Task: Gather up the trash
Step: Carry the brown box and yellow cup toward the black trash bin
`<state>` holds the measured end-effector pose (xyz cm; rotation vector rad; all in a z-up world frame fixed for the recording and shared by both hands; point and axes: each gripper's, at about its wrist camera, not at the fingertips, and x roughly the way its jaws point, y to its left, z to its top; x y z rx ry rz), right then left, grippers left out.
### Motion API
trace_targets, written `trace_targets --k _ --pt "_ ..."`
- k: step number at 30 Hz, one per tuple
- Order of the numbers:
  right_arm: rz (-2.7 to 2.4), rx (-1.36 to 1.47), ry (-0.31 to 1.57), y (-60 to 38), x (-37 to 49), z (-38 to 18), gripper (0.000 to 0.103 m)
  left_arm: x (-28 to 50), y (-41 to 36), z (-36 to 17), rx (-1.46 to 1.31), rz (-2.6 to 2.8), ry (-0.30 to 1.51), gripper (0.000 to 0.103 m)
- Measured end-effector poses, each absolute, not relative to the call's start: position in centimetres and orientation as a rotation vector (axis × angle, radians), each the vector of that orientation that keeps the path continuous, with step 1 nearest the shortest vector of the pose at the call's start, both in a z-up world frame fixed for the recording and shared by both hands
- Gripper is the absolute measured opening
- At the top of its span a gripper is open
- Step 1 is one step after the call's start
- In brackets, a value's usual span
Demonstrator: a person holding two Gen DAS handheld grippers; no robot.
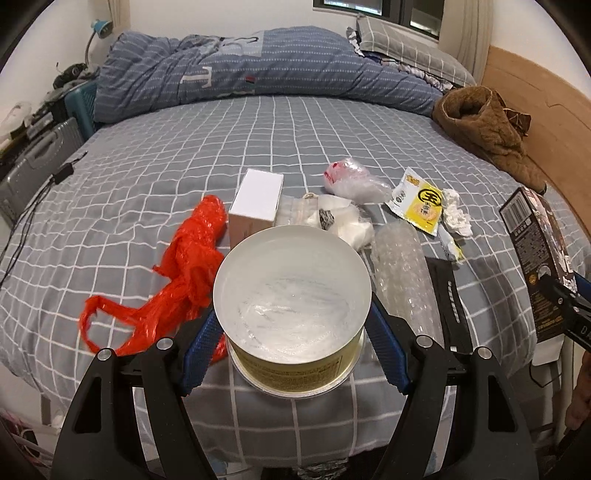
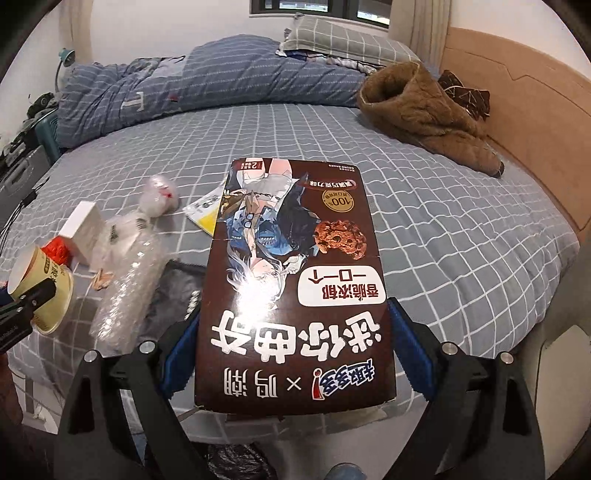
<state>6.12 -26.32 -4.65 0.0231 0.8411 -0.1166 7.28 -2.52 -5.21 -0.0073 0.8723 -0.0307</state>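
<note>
Two tools: each carries one piece of trash above a bed [image 1: 295, 129] spread with a grey checked sheet
Left tool [image 1: 291, 354]: jaws part-way apart and closed on a paper cup [image 1: 291, 295]; the blue pads press on the cup's two sides; the cup is empty, white inside, yellow with print outside; the right wrist view shows the same cup [image 2: 40, 291] tilted and clear of the sheet at the left edge
Right tool [image 2: 295, 354]: jaws wide and closed on a brown cookie box [image 2: 295, 280]; the pads clamp the box's long sides near its lower end; the printed face points at the camera, upside down; the left wrist view shows the box [image 1: 535, 258] at the far right, off the bed's surface
Trash on the sheet: a red plastic bag [image 1: 177, 273] just left of the cup; a white carton [image 1: 256, 203] behind the cup; a clear bag with red marks [image 1: 351, 179] further back; a yellow sachet [image 1: 417, 203] touching a crumpled tissue [image 1: 456, 216]; a roll of bubble wrap [image 1: 402, 277] beside a black packet [image 1: 448, 299]
Far side of the bed: a blue striped quilt [image 1: 258, 70] bunched along the wall; a checked pillow [image 1: 410, 51] under the window; a brown fleece garment [image 1: 487, 133] near the wooden headboard [image 1: 546, 110]
Bedside, left: a blue lamp [image 1: 99, 29]; cluttered shelves, too blurred to tell apart
</note>
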Motion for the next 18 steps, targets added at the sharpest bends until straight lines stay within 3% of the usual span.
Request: trace_targets --k 18 --pt "-0.092 0.013 0.798 -21.8 -1.0 -3.3 0.087 -0.4 -1.2 -4.3 -0.051 -0.039 0.849 0.073"
